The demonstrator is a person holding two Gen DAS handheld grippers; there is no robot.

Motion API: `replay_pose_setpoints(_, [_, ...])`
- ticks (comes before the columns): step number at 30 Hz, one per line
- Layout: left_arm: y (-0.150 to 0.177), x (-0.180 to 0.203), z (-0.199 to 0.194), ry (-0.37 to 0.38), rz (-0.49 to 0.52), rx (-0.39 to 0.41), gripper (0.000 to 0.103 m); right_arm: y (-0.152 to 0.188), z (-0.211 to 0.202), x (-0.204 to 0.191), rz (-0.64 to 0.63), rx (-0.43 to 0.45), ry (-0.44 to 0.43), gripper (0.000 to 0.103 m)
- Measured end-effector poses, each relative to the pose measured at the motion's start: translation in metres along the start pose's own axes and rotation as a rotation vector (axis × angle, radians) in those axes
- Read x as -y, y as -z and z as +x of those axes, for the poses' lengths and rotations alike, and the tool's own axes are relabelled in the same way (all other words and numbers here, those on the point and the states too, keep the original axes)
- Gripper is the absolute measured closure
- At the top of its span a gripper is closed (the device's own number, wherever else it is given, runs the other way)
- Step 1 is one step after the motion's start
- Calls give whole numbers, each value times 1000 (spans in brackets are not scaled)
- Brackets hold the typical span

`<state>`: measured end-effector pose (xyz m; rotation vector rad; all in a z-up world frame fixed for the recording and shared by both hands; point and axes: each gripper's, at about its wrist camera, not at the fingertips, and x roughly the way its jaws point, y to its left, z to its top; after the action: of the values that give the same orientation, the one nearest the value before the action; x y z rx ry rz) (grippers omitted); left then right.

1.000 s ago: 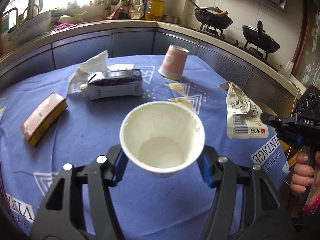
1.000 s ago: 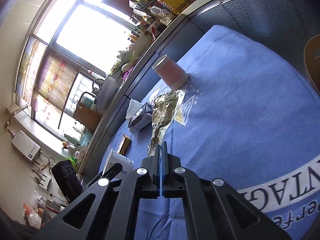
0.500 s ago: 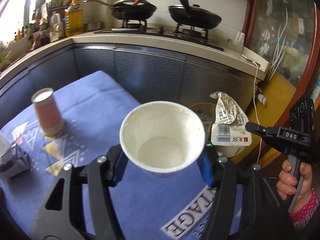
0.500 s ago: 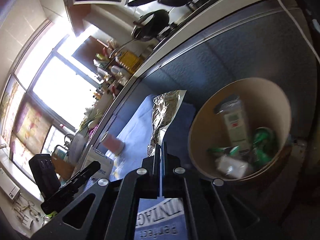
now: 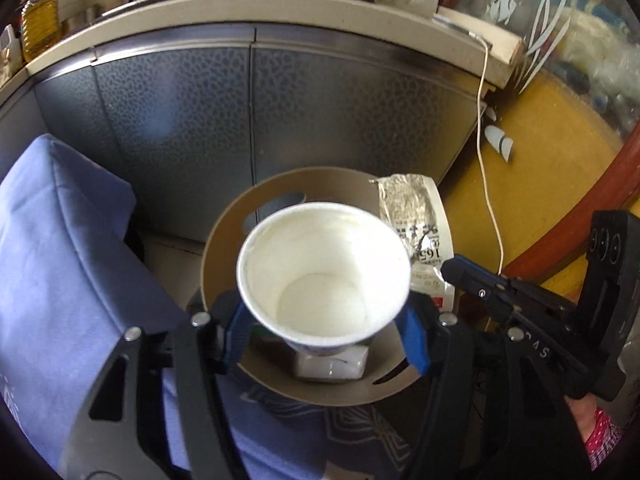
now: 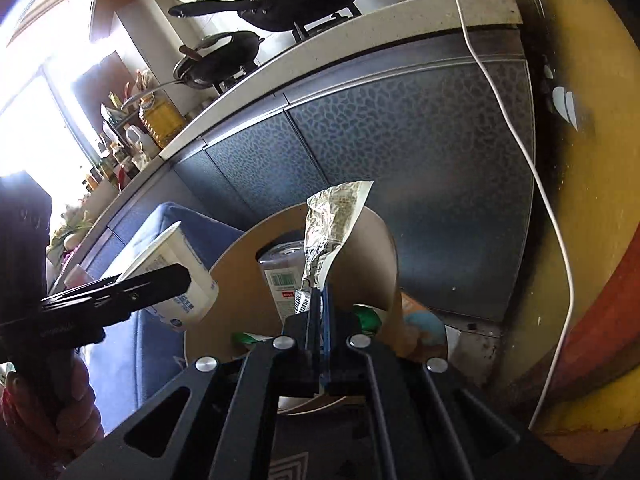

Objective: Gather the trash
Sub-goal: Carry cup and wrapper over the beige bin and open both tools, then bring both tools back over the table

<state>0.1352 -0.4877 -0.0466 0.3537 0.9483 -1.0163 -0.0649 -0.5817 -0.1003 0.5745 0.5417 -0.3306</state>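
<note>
The left wrist view looks straight down into the white paper cup, its open mouth filling the frame's centre, with the brown round bin ringing it behind; the right wrist view shows that same cup from the side at centre left, tilted, with blue print on its wall. The left tool has its blue-padded fingers spread wide around the cup's lower wall and clamps it over the bin. The right tool has its fingers pressed nearly together, pinching the bottom edge of a crumpled foil wrapper that stands up above the bin; in the left view this wrapper hangs at centre right, over the bin's far rim. Only the right view reveals the bin's contents: a clear labelled bottle and green scraps, partly hidden by the tool. Under the cup in the left view sits a pale container, largely covered and hard to identify. The blue tablecloth on the table fills the left side.
</note>
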Motion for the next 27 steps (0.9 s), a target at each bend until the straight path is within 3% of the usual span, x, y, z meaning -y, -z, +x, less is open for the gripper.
replay_pose_setpoints(2, [2,-1,14,-2,-18,-47,36,2,4,2,5,-10,-4,101])
replay_pose_setpoints(6, [6,-8,16,11,-59,-57,36,2,4,2,10,-4,9,101])
replay_pose_setpoints(14, [12,-21,-31,21,-111,25,36,1,-7,-5,50,24,-15,101])
replay_pose_setpoints(21, [47,-43,-91,-26,-138,118,35,1,-29,-27,116,57,-162,97])
replay_pose_setpoints(22, [55,-48,-100,-41,-144,129,35,0,-31,-35,111,60,-179,92])
replay_pose_setpoints(24, [72,-60,-117,-74,-161,149,35,1,-37,-53,104,65,-224,67])
replay_pose_setpoints(25, [81,-67,-126,-91,-172,158,35,1,-40,-62,109,75,-251,39])
replay_pose_setpoints(26, [92,-74,-135,-110,-183,167,35,2,-44,-71,109,87,-271,26])
replay_pose_setpoints(27, [102,-81,-144,-128,-196,175,35,4,-46,-83,91,92,-290,25])
